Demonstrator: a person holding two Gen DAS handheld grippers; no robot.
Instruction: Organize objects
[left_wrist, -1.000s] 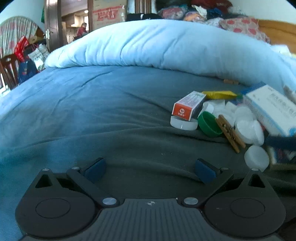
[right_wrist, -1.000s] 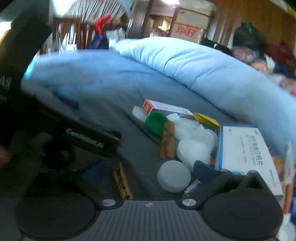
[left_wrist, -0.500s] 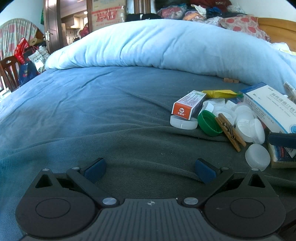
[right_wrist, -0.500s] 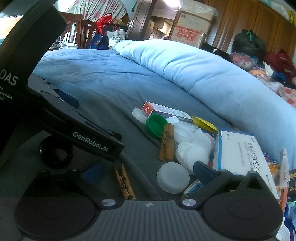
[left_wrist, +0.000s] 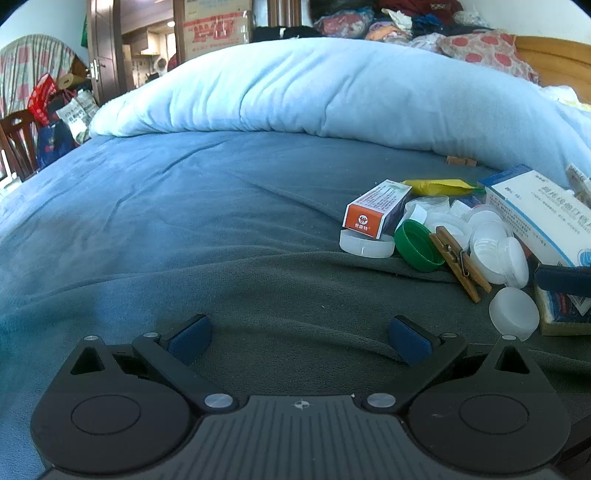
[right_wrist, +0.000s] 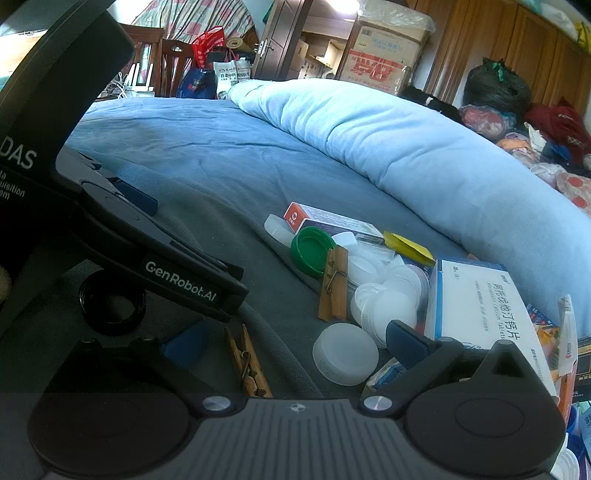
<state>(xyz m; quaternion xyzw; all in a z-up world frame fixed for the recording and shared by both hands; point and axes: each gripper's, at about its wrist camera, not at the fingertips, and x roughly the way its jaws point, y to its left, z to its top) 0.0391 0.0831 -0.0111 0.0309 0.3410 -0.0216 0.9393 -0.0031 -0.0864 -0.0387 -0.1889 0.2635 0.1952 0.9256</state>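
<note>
A pile of small objects lies on the blue bed cover: an orange-ended box (left_wrist: 376, 208), a green cap (left_wrist: 417, 245), a wooden clothespin (left_wrist: 460, 263), several white caps (left_wrist: 498, 254) and a white-and-blue tablet box (left_wrist: 539, 218). My left gripper (left_wrist: 299, 338) is open and empty over bare cover, left of the pile. My right gripper (right_wrist: 291, 347) is open, with a loose white cap (right_wrist: 345, 353) and a second clothespin (right_wrist: 248, 360) lying between its fingers. The pile shows in the right wrist view too, with the green cap (right_wrist: 312, 250) and tablet box (right_wrist: 480, 310).
A rolled light-blue duvet (left_wrist: 332, 85) lies behind the pile. A black ring (right_wrist: 112, 306) lies on the cover under the left gripper body (right_wrist: 122, 229). Chairs, bags and cardboard boxes (right_wrist: 384, 62) stand beyond the bed.
The right wrist view was blurred from motion a second ago and is now steady. The left gripper has barely moved. Both grippers stay open.
</note>
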